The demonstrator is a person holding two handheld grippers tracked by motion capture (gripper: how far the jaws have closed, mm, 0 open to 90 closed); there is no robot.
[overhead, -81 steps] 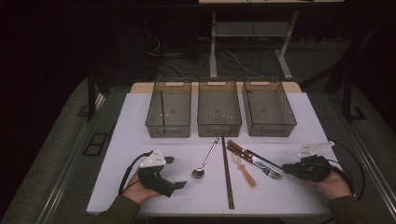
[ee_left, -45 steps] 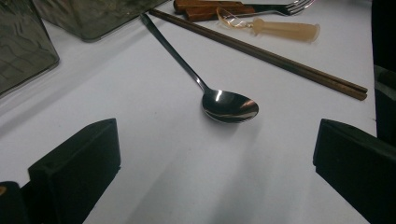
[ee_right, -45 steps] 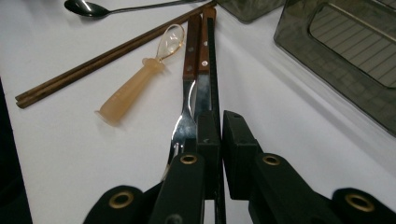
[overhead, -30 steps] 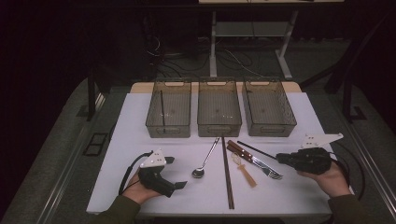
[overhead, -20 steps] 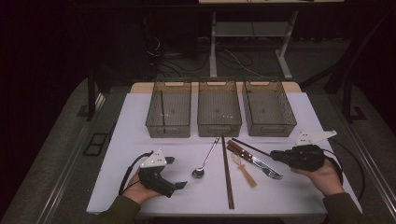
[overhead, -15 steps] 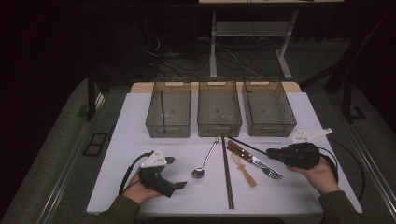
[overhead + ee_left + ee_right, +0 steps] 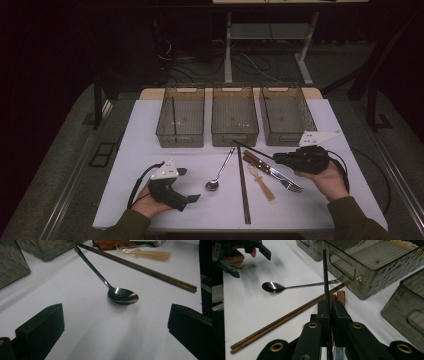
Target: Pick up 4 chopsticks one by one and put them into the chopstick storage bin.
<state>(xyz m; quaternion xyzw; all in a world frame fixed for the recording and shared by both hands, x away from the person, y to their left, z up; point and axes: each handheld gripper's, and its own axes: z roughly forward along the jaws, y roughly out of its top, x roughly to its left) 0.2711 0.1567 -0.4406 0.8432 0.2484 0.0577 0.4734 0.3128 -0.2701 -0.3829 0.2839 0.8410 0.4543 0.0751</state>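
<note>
Right claw point(image 7: 278, 159) is clamped on a thin black chopstick point(image 7: 325, 277), jaws nearly together; the stick runs straight out ahead of its tips, clear of the desk point(image 7: 150, 145), with its far end near the front wall of the middle bin point(image 7: 235, 136). Directly under that claw: a wooden-handled knife and fork point(image 7: 272, 172) and a pale plastic utensil point(image 7: 262, 184). Just past its tips lies a brown chopstick pair point(image 7: 243, 185), then a metal spoon point(image 7: 219, 172) beyond them. Three smoked bins stand in a row ahead; the right bin point(image 7: 287, 134) sits just beside the claw. Left claw point(image 7: 190, 185) rests on the desk, jaws wide apart, nothing between them; the spoon bowl point(image 7: 123, 296) lies just ahead of its tips, nothing in between.
</note>
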